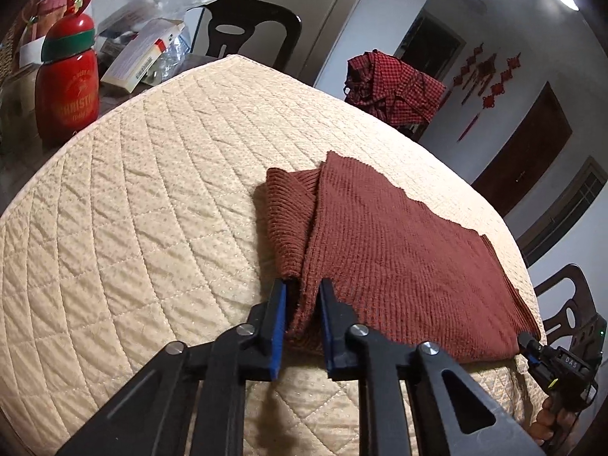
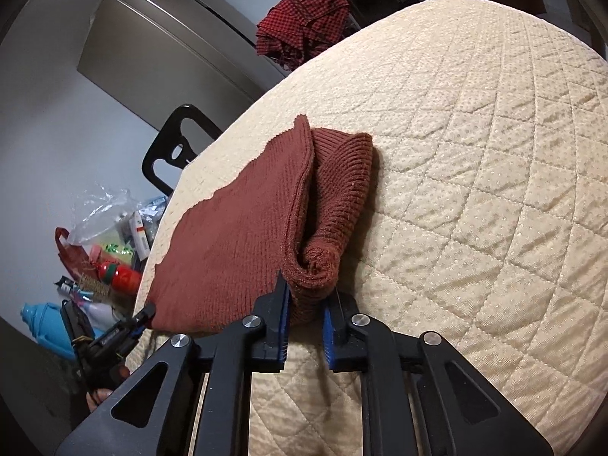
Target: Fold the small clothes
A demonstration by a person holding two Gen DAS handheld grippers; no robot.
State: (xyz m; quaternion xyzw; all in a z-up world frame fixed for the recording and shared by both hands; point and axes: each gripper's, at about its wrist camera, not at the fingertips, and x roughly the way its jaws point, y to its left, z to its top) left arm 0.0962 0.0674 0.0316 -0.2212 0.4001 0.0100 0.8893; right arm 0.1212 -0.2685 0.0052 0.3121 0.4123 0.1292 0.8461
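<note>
Both wrist views look close, downward, sharing the knit garment [image 1: 383, 250].

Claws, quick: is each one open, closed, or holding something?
Left claw: shut on the sweater.
Right claw: shut on the sweater's other near corner.

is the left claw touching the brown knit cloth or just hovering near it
Touching. The left wrist view shows the left claw with both blue pads closed on a bunched near edge of the brown knit cloth, fabric pinched between them.

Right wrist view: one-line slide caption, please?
Right tongs shut on the rust knit garment's near corner, atop the cream quilted cover.
</note>
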